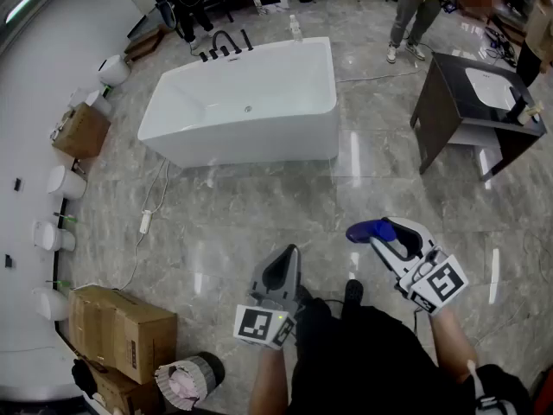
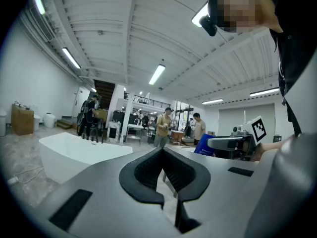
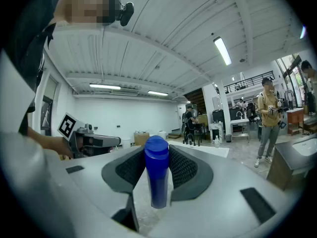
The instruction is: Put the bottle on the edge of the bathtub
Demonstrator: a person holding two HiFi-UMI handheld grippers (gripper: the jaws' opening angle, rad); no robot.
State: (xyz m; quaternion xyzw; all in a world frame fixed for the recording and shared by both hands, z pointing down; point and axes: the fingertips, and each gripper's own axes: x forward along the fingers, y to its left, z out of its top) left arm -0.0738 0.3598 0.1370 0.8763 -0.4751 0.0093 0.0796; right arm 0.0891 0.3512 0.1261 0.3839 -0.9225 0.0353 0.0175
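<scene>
Two grippers, one load: the right gripper (image 3: pixel 157 150) is clamped on a blue bottle (image 3: pixel 158 182), jaws set wide and both black pads (image 3: pixel 185 167) pressing its upper part, while the left gripper (image 2: pixel 161 150) carries nothing, its jaws meeting at the tips. Only the gripper views make those grips plain; the head view gives the bottle as little more than a blue shape at the right gripper's tips, its tilt hard to judge there. Seen from the right gripper, the bottle stands upright: cap on top, base toward the floor (image 1: pixel 259 214), long axis vertical. It hangs in the air just ahead of the person (image 1: pixel 363 361), well apart from the white tub (image 1: pixel 251 137), which only the head view takes in whole, with a black faucet (image 1: pixel 226 41) at its far side and a small clear bottle (image 1: pixel 295 28) near that rim. A dark vanity (image 1: pixel 445 102) stands to the tub's right, cardboard boxes (image 1: pixel 121 327) at lower left by the wall. Glossy grey marble-look tile covers the floor. The gripper views add what the head view lacks: a white ribbed ceiling (image 2: pixel 124 24) with strip lights (image 2: pixel 157 74), and people (image 2: pixel 162 128) standing beyond the tub.
</scene>
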